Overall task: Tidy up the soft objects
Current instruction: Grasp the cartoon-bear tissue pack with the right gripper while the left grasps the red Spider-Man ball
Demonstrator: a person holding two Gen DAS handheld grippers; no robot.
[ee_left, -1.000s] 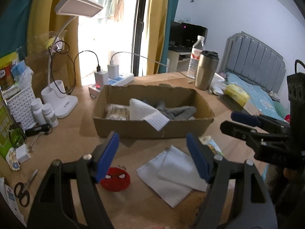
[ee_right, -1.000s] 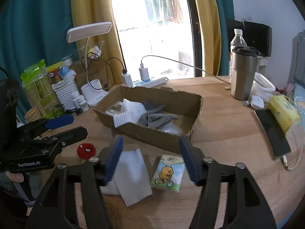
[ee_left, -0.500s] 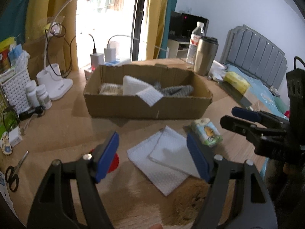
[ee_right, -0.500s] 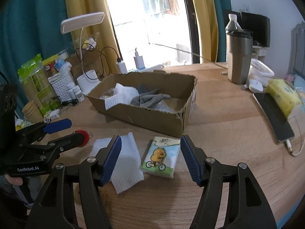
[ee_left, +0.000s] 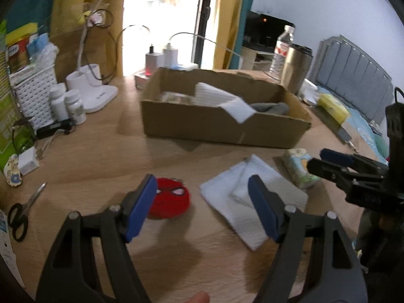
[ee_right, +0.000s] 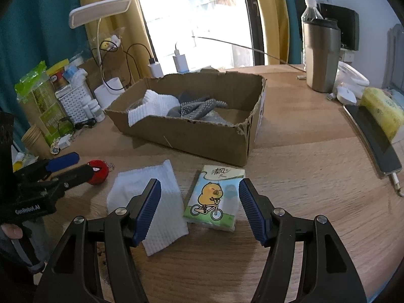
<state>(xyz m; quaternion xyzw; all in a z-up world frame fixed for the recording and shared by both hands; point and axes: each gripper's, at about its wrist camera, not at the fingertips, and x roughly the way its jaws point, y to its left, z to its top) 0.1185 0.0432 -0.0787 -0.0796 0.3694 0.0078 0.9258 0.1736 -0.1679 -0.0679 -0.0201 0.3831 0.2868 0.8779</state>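
A cardboard box (ee_left: 222,123) (ee_right: 202,136) on the wooden table holds a white cloth (ee_right: 154,106) and grey socks (ee_right: 202,104). In front of it lie a white cloth (ee_left: 252,197) (ee_right: 149,197), a tissue pack with a duck print (ee_right: 214,197) (ee_left: 299,169) and a red round plush (ee_left: 169,199) (ee_right: 98,174). My left gripper (ee_left: 202,207) is open and empty, low over the table between the plush and the cloth. My right gripper (ee_right: 199,209) is open and empty, its jaws standing either side of the tissue pack.
A desk lamp (ee_right: 101,15), white basket (ee_left: 35,93), pill bottles (ee_left: 68,103) and scissors (ee_left: 22,212) stand at the left. A steel tumbler (ee_right: 320,55), water bottle (ee_left: 280,50), phone (ee_right: 373,136) and yellow pack (ee_right: 381,111) are at the right. A power strip lies behind the box.
Both grippers have dropped lower and moved closer to the table. The left one now points nearer the red plush; the right one has closed in around the tissue pack. Both stay open.
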